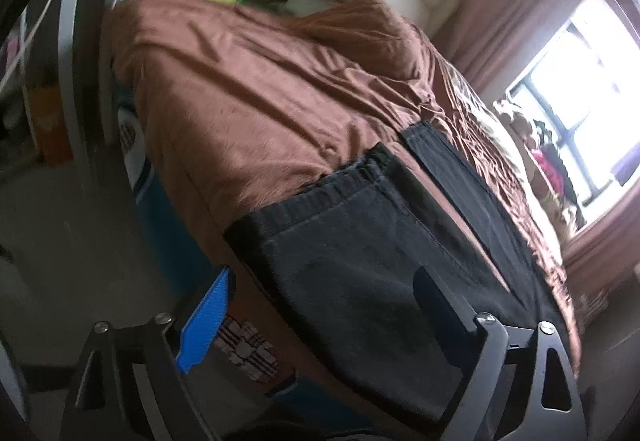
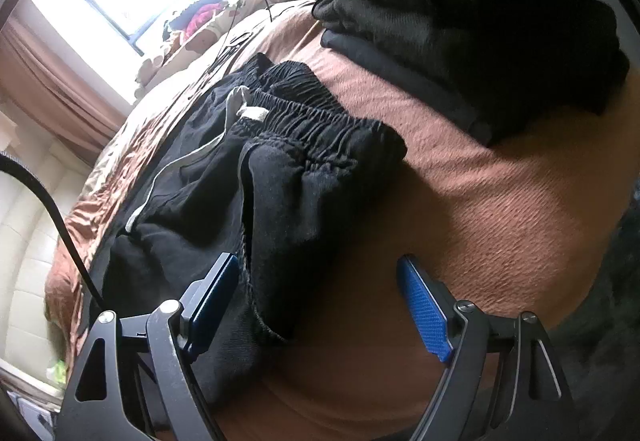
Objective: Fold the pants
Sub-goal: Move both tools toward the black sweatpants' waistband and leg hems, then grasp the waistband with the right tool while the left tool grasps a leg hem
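Both grippers, left (image 1: 316, 305) & right (image 2: 320, 301), gape w/ pants (image 2: 288, 161) between fingers, ungripped.

The left black hand-held gripper with blue pads (image 1: 316, 315) has its jaws spread wide, fingers reaching toward 12 o'clock. The right black hand-held gripper with blue pads (image 2: 320, 301) is likewise spread wide, one finger (image 2: 424, 311) at 5 o'clock.

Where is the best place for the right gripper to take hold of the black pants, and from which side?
Probably the gathered elastic waistband: thick and raised off the brown blanket. The open right gripper could come in from the pants' free edge over the blanket.
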The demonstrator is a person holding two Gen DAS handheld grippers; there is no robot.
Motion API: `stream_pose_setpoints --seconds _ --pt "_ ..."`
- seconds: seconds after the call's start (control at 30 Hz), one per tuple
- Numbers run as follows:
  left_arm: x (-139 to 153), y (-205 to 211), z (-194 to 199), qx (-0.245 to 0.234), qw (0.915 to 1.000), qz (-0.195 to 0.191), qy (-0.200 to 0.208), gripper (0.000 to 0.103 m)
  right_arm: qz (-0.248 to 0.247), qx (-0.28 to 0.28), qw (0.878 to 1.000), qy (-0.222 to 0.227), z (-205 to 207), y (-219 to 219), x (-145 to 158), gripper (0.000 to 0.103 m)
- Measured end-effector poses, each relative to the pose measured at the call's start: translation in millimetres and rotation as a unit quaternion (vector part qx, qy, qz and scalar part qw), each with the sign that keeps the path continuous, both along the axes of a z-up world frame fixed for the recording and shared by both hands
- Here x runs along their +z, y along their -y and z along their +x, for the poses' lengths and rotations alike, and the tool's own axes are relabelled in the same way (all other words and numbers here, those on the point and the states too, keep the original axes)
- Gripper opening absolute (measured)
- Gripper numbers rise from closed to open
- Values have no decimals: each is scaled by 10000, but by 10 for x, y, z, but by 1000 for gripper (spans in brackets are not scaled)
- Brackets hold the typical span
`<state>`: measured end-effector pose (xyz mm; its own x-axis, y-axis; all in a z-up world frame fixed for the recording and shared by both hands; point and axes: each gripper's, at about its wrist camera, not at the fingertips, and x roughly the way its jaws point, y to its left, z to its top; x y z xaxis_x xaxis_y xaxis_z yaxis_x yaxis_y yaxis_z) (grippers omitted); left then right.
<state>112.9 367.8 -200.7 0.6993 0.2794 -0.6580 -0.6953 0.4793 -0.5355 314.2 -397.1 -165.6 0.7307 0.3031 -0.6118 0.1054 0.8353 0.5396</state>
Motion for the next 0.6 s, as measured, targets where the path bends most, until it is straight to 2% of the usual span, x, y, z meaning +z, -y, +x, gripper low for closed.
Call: stream_pose_setpoints --seconds 0.1,0.17,0.23,0.27,0.33,0.4,0.5,0.6 --pt "-65 -41 7 14 9997 -209 152 75 114 -13 9999 27 -12 52 -19 76" --pt "-95 -59 16 55 9995 -265 145 61 213 -35 9998 31 9 95 -36 64" --pt "-108 -80 15 129 9995 -274 112 57 406 -49 9992 49 21 155 -47 52" --pt "-110 -91 -2 170 9995 -253 93 56 507 -49 9987 78 23 172 -48 50" --pt "-120 -133 -6 235 9995 -199 54 55 572 -71 9983 114 35 184 -62 50" --pt "-145 -192 -21 350 9992 -206 -17 39 572 -107 9983 89 57 191 -101 50" --pt "-134 -213 -42 410 9990 -186 30 25 762 -195 9969 88 61 249 -137 50" --pt "-53 -181 -46 422 9991 -37 92 22 847 -268 9960 112 69 248 -108 50"
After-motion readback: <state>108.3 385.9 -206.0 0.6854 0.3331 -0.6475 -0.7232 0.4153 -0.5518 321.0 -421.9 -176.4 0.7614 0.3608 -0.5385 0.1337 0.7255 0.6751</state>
